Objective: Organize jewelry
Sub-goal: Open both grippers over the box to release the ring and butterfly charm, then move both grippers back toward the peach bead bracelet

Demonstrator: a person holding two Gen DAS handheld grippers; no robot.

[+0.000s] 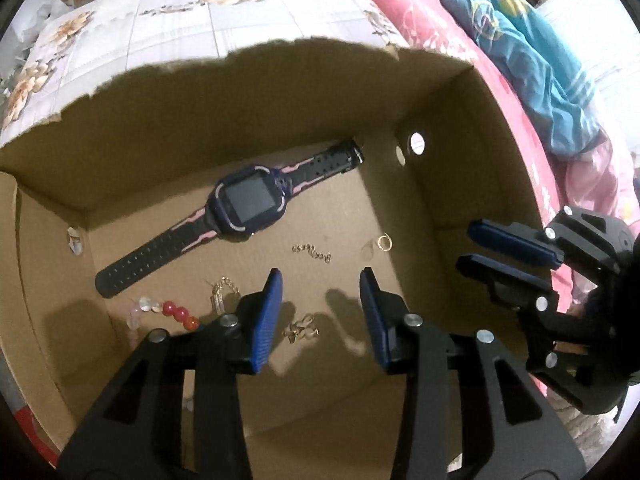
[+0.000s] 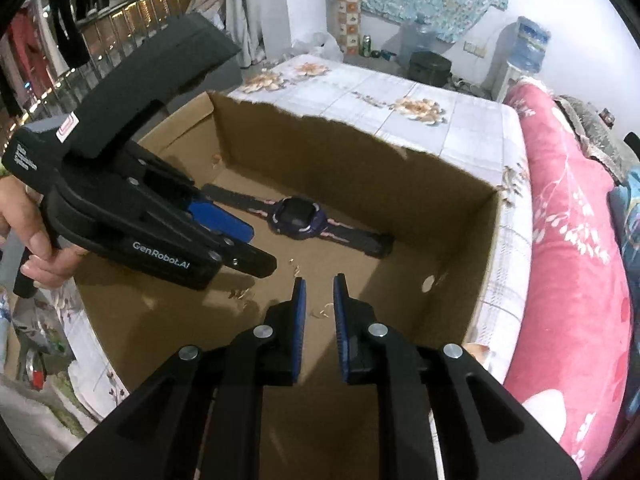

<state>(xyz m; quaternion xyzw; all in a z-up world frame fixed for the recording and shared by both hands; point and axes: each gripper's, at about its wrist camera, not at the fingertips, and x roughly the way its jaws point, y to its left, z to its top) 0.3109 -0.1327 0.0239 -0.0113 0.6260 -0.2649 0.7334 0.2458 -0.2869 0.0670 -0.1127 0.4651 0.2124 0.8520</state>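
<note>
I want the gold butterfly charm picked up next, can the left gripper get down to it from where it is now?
Probably yes. The left gripper hangs open inside the cardboard box, and the butterfly charm lies bare on the floor just below its fingertips. Nothing covers it; the bead bracelet lies off to the side.

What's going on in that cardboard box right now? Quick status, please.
Left tongs open, empty, above a gold earring. Right tongs slightly apart, empty. Watch, bead bracelet, small gold pieces on box floor. Nothing blocking.
</note>
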